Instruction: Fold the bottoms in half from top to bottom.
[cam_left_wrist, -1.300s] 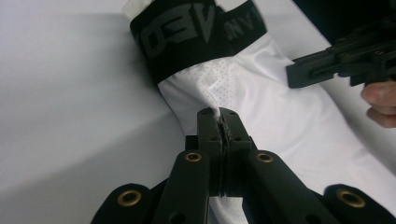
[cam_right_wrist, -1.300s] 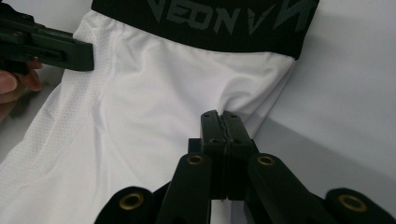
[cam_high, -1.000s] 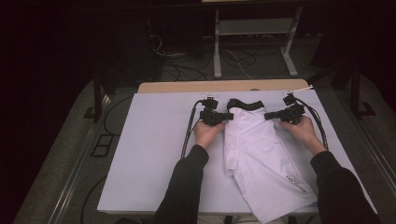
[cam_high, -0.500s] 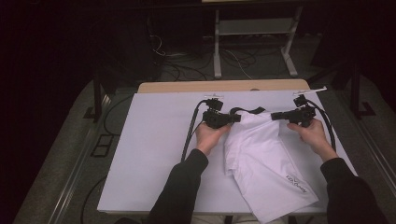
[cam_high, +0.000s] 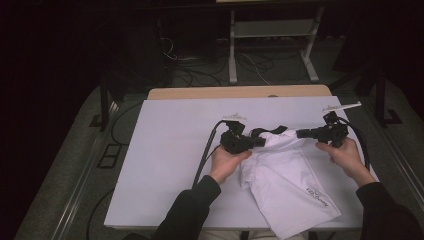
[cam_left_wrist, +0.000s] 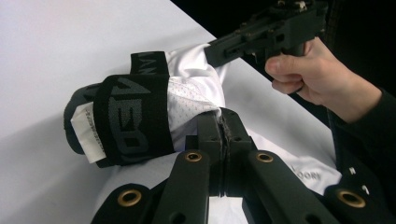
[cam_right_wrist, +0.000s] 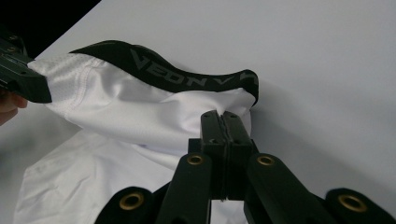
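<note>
The left gripper (cam_left_wrist: 223, 126) is clenched on white mesh fabric of the shorts (cam_high: 287, 175) just under the black waistband (cam_left_wrist: 133, 116); its own view shows the band's lettering and a white label (cam_left_wrist: 86, 133) folded at the far end, which the high view is too small to show. The right gripper (cam_right_wrist: 223, 122) is likewise pinched shut on white cloth below the band's other end. In the high view both grippers hold the waist end up off the white table (cam_high: 165, 150), with the rest of the shorts trailing toward the near edge between the forearms. Bare tabletop lies wide to the left gripper's outer side; the right gripper sits close to the table's right edge.
</note>
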